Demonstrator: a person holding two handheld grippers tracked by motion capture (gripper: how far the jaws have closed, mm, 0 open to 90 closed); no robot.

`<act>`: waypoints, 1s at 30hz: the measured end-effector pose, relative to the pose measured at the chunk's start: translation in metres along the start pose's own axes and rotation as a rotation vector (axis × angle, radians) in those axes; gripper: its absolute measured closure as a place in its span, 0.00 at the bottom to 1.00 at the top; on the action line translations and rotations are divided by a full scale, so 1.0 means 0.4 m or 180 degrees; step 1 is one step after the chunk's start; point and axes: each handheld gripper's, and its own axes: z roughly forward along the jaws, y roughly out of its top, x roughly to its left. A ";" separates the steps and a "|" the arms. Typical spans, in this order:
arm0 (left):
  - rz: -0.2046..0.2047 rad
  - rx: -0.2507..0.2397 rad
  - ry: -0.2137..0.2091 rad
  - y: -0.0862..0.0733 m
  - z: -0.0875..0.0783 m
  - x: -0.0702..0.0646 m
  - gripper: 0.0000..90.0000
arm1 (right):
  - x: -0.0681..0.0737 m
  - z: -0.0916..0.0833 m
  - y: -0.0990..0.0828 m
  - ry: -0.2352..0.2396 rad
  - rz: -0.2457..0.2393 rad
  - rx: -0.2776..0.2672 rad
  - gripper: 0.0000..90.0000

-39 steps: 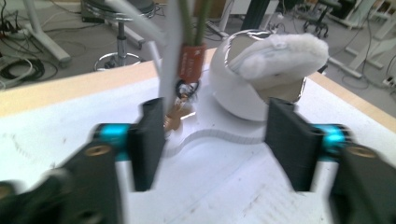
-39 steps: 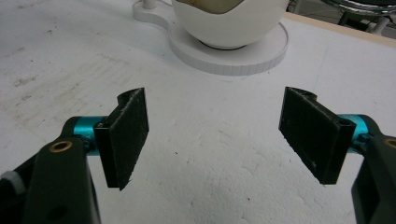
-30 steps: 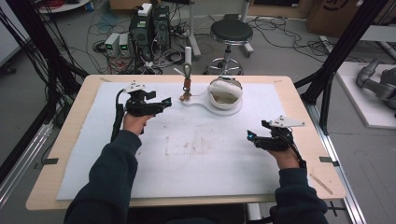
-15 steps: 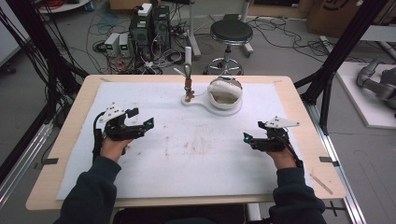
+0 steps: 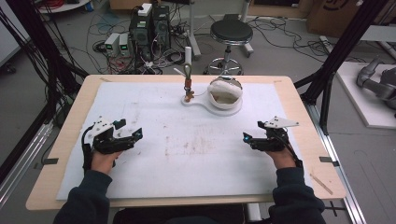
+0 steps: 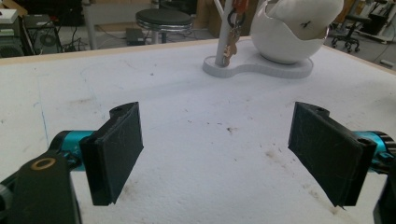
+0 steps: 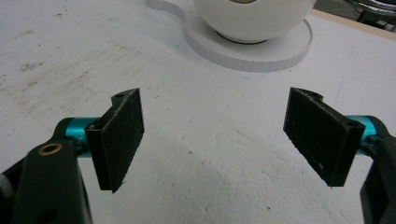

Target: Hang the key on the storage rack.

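My left gripper (image 5: 129,130) rests low over the white mat (image 5: 196,154) at the left front, jaws wide apart with nothing between them (image 6: 219,149). Ahead of it stands a thin white post (image 6: 223,32) with a bunch of keys (image 6: 232,44) hanging on it. The post shares a flat white base (image 6: 280,71) with a white bowl (image 6: 289,32). At the right front my right gripper (image 5: 250,137) is open and empty as well (image 7: 215,135), pointing at the bowl (image 7: 252,18) and its base (image 7: 261,53). From above, the post (image 5: 187,70) and the bowl (image 5: 225,93) sit at the back middle.
The mat covers most of the wooden table (image 5: 303,116) and carries brown stains near its middle (image 5: 187,144). Behind the table are a round stool (image 5: 230,32), computer boxes (image 5: 149,23) and loose cables. Black frame legs (image 5: 336,60) stand at the right.
My left gripper has drawn back from beside the key post to the left front of the mat, still open. The right gripper has hardly moved.
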 end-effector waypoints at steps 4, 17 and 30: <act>-0.0002 -0.0063 -0.0036 0.006 -0.002 -0.005 0.20 | -0.001 -0.005 0.001 -0.0029 0.0033 -0.0030 0.23; -0.0062 -0.0131 -0.0021 0.008 -0.012 0.003 0.20 | -0.008 -0.015 -0.001 -0.0037 0.0101 -0.0089 0.23; -0.0090 -0.0219 -0.0031 0.012 -0.022 0.010 0.20 | -0.012 -0.028 -0.002 -0.0090 0.0147 -0.0134 0.23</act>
